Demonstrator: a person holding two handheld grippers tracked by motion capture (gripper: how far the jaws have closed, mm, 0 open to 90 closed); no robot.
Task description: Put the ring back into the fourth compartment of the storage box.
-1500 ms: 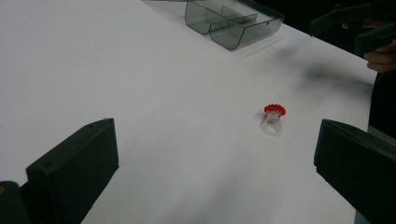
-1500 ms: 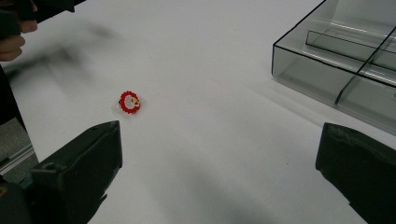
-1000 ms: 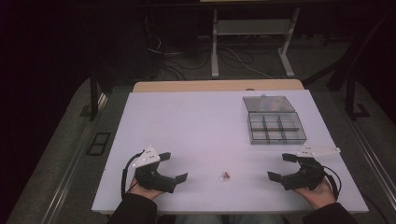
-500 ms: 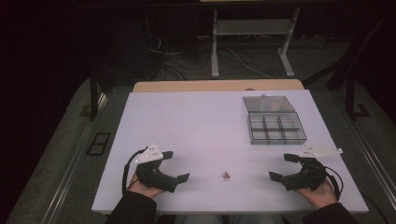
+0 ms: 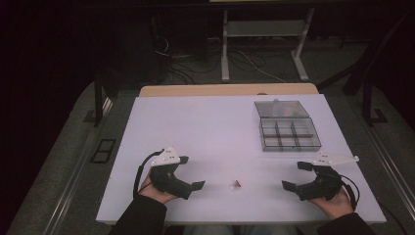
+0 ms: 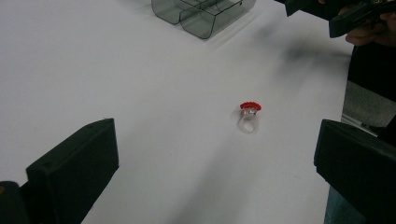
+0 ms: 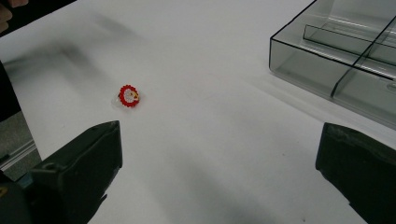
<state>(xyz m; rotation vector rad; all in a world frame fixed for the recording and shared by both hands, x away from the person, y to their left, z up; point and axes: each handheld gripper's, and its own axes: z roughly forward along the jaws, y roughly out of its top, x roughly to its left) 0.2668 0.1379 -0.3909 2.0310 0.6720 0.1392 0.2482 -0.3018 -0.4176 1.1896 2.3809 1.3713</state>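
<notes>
Your white table [image 5: 195,127] takes up most of the high view, with a wooden strip along its far edge. On its far right part sits the smoky clear compartment box [image 5: 288,133], lid [image 5: 280,108] flipped open and lying flat behind it; two rows of cells, all look bare from the high view. Your left gripper [image 5: 193,173] rests near the front edge on the left, in your left hand [image 5: 155,190], jaws spread wide apart with nothing between them. Your right gripper [image 5: 295,176] sits near the front edge on the right, in your right hand [image 5: 336,200], jaws likewise wide apart and holding nothing. Both point inward at each other. Between them, near the front edge and well apart from both, lies the ring [image 5: 235,184]: clear plastic band, red beaded top. In the left gripper view the ring [image 6: 248,115] stands on the bare table ahead of the jaws, red top up, and in the right gripper view the ring [image 7: 127,96] lies ahead and left with its red face toward the camera. The box is well apart from the ring.
</notes>
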